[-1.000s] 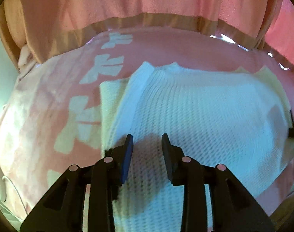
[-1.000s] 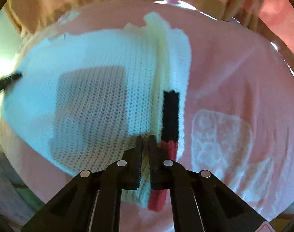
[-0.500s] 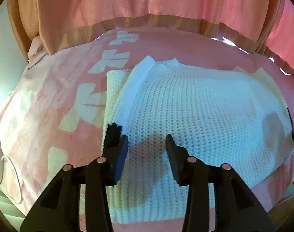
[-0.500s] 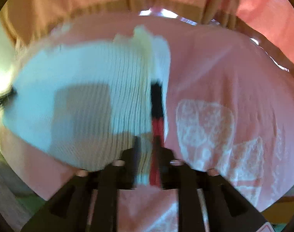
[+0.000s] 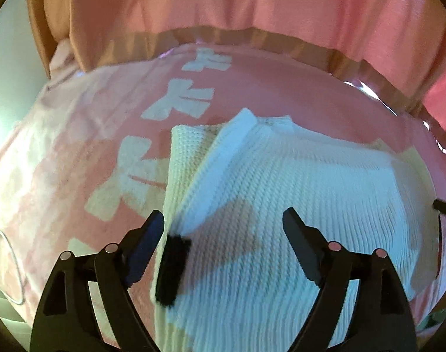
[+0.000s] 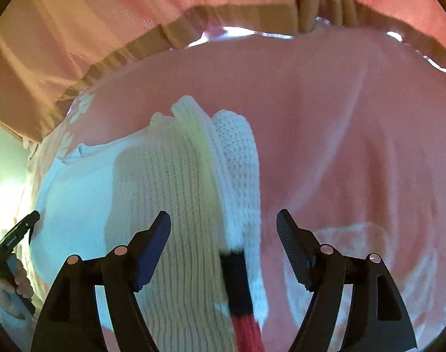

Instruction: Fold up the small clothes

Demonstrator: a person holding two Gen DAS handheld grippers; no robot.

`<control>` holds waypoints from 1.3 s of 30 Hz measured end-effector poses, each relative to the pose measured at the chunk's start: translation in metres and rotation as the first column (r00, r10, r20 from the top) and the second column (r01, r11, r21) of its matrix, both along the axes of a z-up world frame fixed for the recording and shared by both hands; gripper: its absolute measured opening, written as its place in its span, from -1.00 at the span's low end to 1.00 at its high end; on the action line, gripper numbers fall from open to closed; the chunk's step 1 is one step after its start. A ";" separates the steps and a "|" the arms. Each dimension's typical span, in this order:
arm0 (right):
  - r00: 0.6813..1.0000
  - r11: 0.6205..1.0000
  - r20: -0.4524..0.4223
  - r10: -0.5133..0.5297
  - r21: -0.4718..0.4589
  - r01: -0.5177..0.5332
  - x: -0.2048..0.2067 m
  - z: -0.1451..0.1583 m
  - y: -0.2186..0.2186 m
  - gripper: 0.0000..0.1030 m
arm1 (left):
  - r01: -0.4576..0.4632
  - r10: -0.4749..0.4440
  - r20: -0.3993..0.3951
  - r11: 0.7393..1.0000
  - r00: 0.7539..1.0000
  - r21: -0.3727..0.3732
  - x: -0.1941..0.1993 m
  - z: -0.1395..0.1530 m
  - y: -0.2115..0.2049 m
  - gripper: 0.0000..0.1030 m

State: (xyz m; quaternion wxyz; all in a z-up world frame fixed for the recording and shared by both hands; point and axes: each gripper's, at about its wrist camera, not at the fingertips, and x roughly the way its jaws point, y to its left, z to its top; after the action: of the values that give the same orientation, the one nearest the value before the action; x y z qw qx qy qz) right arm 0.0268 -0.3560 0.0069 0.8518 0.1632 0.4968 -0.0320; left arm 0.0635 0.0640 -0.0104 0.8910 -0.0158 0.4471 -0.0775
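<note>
- Left wrist view: the left gripper (image 5: 223, 220) hangs just above a white knitted sweater (image 5: 281, 199) with its jaws spread wide. They have just been opening, and nothing is pinched between them.
- The sweater lies folded on a pink cloth (image 5: 76, 152) with pale printed marks. A black cuff (image 5: 173, 267) of the sweater sits near the left finger.
- At the right edge, the tip of the other gripper shows beside the sweater.
- Right wrist view: the right gripper (image 6: 223, 223) is also let go, its jaws wide apart after just opening. The folded edge of the sweater (image 6: 170, 193) and a black and red cuff (image 6: 237, 287) lie between the fingers, but the pads do not press on them.
- At the lower left, a hand (image 6: 11, 293) holds the left gripper by the sweater's far side.
- A pink curtain (image 6: 76, 29) hangs behind.
</note>
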 end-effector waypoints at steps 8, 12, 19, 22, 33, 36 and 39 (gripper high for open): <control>0.997 0.997 -0.051 0.052 0.063 -0.049 0.026 -0.027 0.005 0.55 | -0.039 0.030 -0.111 0.997 0.993 -0.074 0.035 -0.032 0.010 0.74; 0.996 0.994 -0.033 0.077 0.077 -0.074 0.030 -0.023 0.006 -0.15 | -0.073 0.038 -0.187 0.980 0.982 -0.184 0.047 -0.037 0.022 0.62; 0.991 0.991 0.107 0.083 0.093 -0.093 0.019 0.046 0.019 -0.64 | -0.028 -0.020 -0.124 0.926 0.992 -0.376 0.039 0.019 0.026 -0.56; 0.962 0.990 0.253 0.101 0.071 -0.123 -0.001 0.113 0.029 -0.65 | 0.087 -0.101 -0.012 0.904 0.995 -0.419 0.018 0.076 0.017 -0.56; 0.961 0.991 0.245 -0.133 0.006 0.135 0.034 0.095 -0.044 -0.51 | 0.041 -0.036 0.025 0.976 0.999 -0.213 0.070 0.077 -0.013 -0.25; 0.945 0.953 0.130 -0.302 -0.001 0.304 0.031 0.058 -0.073 -0.62 | -0.134 0.120 -0.098 0.980 0.988 -0.149 0.094 0.026 -0.001 -0.33; 0.952 0.980 0.232 -0.197 0.055 0.190 0.021 0.083 -0.056 -0.68 | -0.124 0.108 -0.072 0.958 0.992 -0.261 0.085 0.041 0.005 -0.29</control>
State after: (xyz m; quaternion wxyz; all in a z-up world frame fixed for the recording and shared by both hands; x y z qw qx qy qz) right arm 0.0474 -0.4123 0.0902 0.8950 0.2272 0.3738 -0.0876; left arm 0.1484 0.0694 0.0310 0.8709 -0.1629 0.4561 -0.0835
